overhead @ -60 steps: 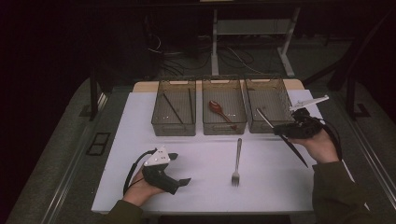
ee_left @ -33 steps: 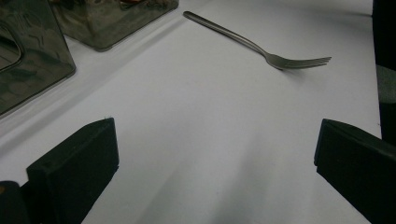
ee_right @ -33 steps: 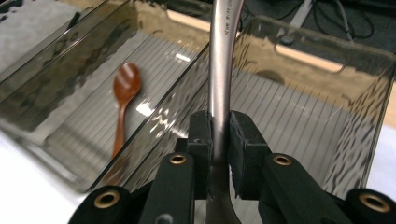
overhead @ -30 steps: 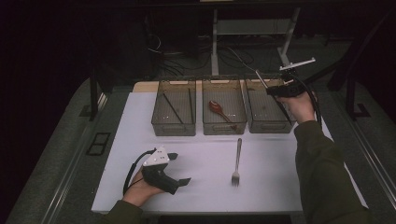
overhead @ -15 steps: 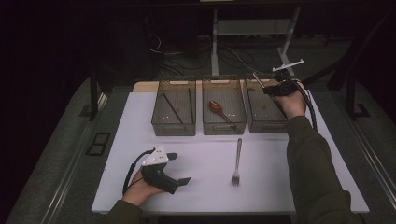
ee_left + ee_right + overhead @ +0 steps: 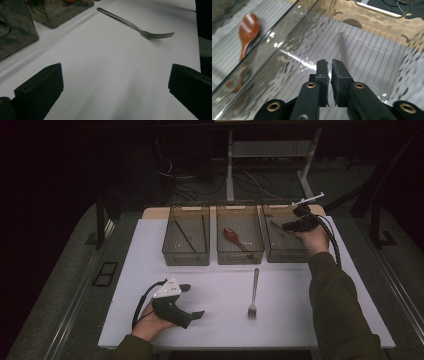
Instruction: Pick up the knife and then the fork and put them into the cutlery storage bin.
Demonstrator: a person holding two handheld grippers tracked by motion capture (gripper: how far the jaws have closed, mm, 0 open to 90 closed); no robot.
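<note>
My right gripper hangs low over the right clear bin. Its jaws have just been closing and stand almost together. A thin dark utensil runs out from between them, blurred, pointing into that bin. A steel fork lies on the white table top, tines toward the person. My left gripper rests on the table at the front left. Its jaws are wide open with nothing between them, and the fork is well ahead of them.
Three clear bins stand in a row at the back. The left bin holds two dark sticks. The middle bin holds a brown wooden spoon. Dark floor and cables lie beyond the table.
My right hand carried the thin dark utensil from the table's right side up over the right bin, then sank toward it. The left hand and the fork stayed put.
</note>
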